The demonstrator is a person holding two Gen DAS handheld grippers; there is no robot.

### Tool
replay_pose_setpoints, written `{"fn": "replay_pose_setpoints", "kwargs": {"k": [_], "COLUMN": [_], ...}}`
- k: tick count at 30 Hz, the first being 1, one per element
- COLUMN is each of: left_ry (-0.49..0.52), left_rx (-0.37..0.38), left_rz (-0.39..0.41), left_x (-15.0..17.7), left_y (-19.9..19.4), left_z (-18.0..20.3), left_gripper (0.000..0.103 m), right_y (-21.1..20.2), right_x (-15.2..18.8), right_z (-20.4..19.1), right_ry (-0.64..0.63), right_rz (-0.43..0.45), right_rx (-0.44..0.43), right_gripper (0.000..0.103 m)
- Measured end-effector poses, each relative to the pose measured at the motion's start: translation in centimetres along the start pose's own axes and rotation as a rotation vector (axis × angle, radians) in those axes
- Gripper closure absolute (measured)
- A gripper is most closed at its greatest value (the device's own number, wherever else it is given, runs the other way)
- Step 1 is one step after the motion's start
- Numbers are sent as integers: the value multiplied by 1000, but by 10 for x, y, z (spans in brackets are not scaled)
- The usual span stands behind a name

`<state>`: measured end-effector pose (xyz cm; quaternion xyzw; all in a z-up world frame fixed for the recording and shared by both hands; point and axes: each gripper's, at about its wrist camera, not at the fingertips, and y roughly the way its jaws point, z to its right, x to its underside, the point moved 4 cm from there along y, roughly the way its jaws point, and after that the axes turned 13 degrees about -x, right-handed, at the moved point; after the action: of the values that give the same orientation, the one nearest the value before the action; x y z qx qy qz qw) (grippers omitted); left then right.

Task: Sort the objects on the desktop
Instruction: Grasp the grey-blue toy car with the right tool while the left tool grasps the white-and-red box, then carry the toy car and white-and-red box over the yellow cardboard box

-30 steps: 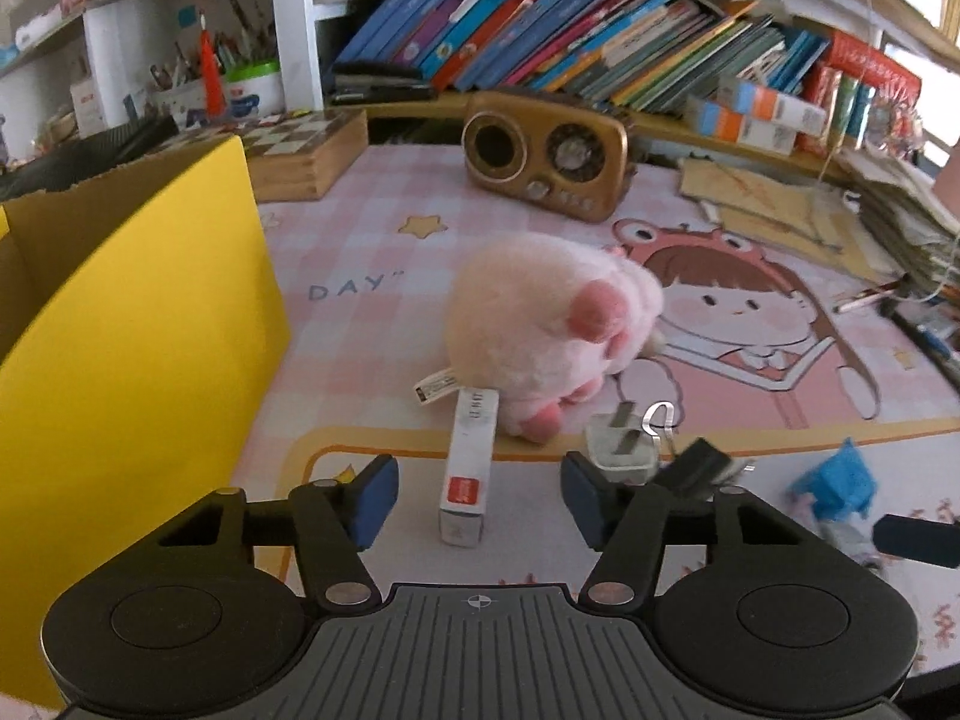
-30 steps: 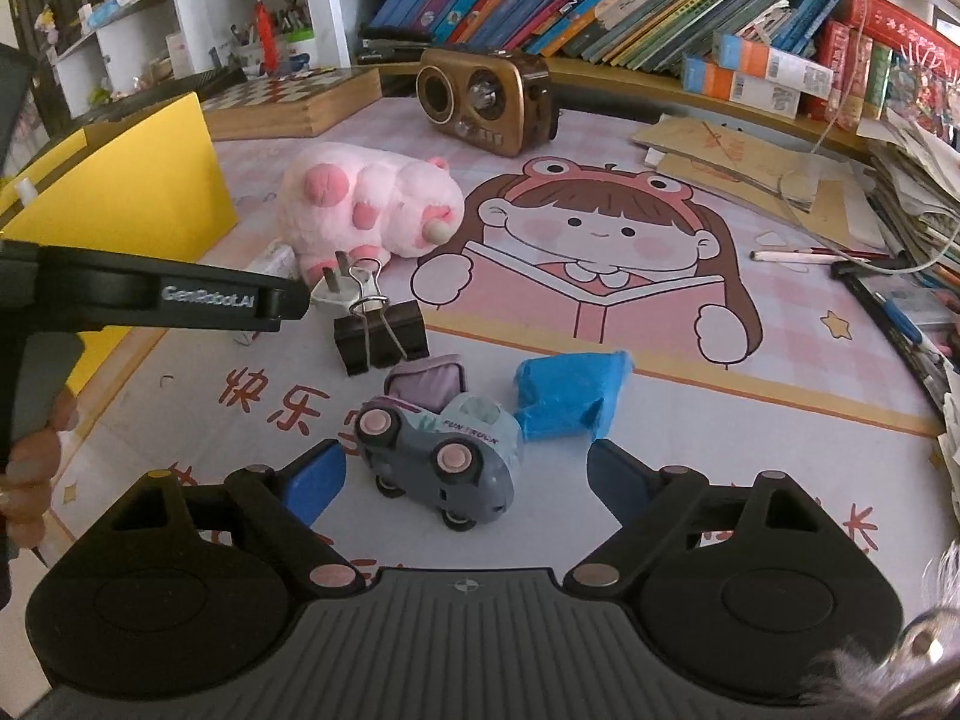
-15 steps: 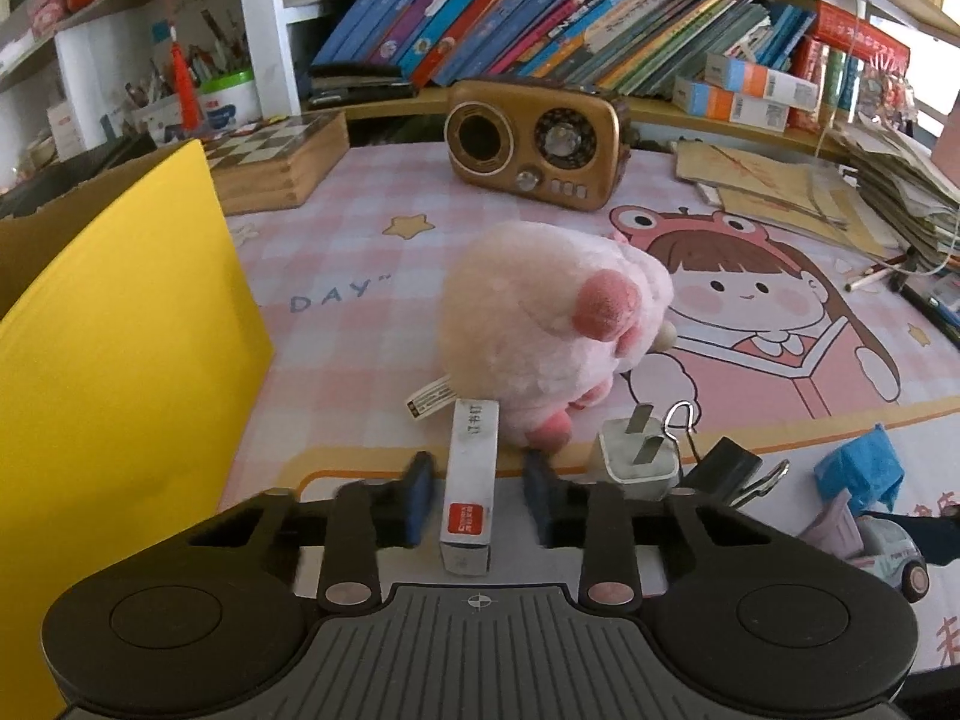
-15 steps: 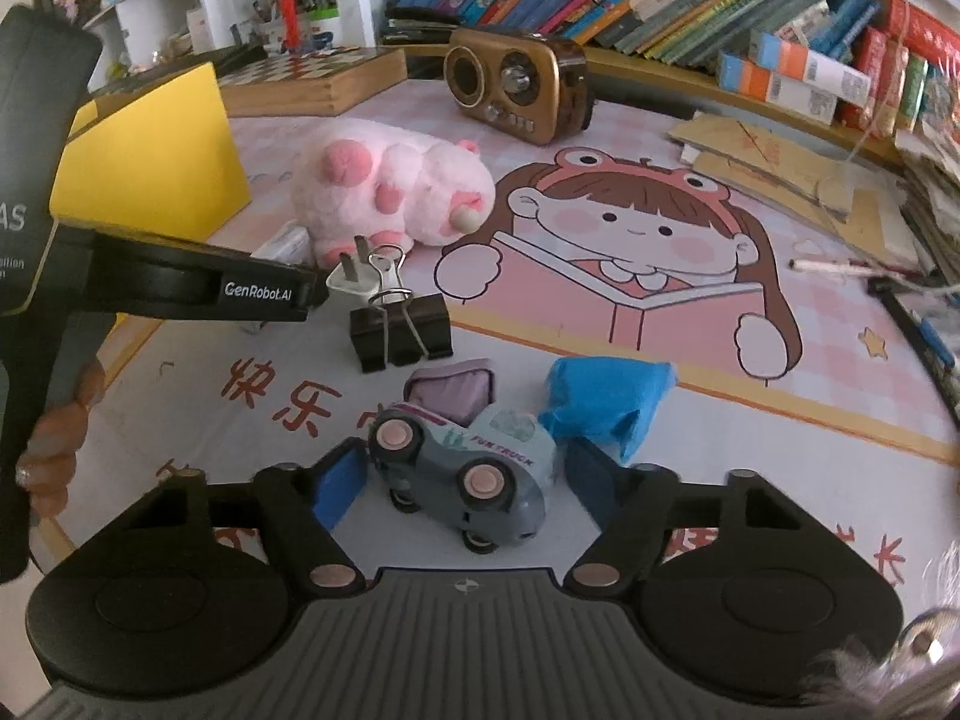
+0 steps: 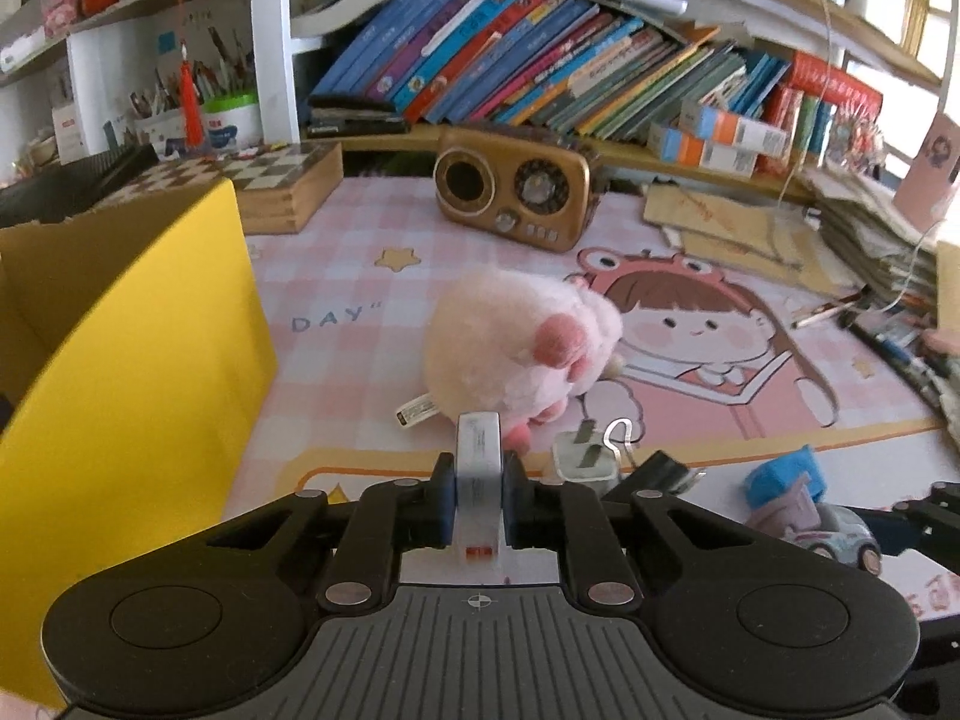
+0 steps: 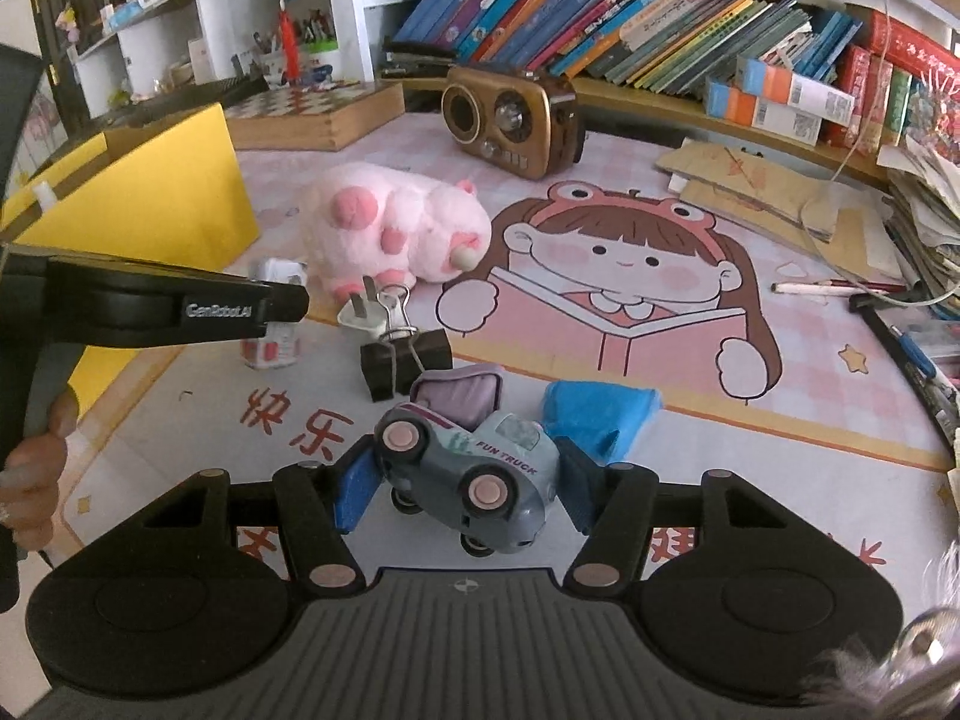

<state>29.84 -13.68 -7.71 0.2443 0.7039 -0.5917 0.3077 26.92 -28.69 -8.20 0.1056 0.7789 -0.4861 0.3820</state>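
Desk mat (image 6: 780,480) behind half-hidden toy truck (image 6: 480,462)

Daylight floods in from my upper right, washing out the far right corner of the shelf (image 5: 888,6) in glare. Shadows on the desk mat (image 6: 780,420) fall soft and short. Both my views bow hard at their edges, corners black; the middle stays sharp.
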Motion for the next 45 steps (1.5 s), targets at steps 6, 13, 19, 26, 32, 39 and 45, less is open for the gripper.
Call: {"fn": "replay_pose_setpoints", "kwargs": {"k": [6, 13, 19, 26, 32, 39, 45], "left_ry": [-10, -28, -47, -67, -49, -33, -19], "left_rx": [23, 46, 74, 117, 146, 191, 235], "left_rz": [28, 61, 92, 127, 149, 166, 179], "left_x": [3, 3, 3, 5, 9, 18, 29], "left_y": [-21, -42, -62, -84, -95, -109, -122], "left_z": [-3, -7, -13, -22, -34, -47, -60], "left_gripper": [88, 89, 89, 89, 88, 88, 88], "right_y": [-16, -28, -36, -44, -51, -59, -63], "right_x": [-1, 3, 8, 10, 13, 16, 21], "right_z": [-3, -5, -9, -22, -37, -59, -82], "right_ry": [5, 23, 32, 19, 13, 12, 8], "right_rz": [30, 43, 45, 57, 65, 82, 94], "right_rx": [7, 22, 31, 47, 71, 100, 125], "right_gripper": [45, 45, 45, 45, 45, 45, 45]}}
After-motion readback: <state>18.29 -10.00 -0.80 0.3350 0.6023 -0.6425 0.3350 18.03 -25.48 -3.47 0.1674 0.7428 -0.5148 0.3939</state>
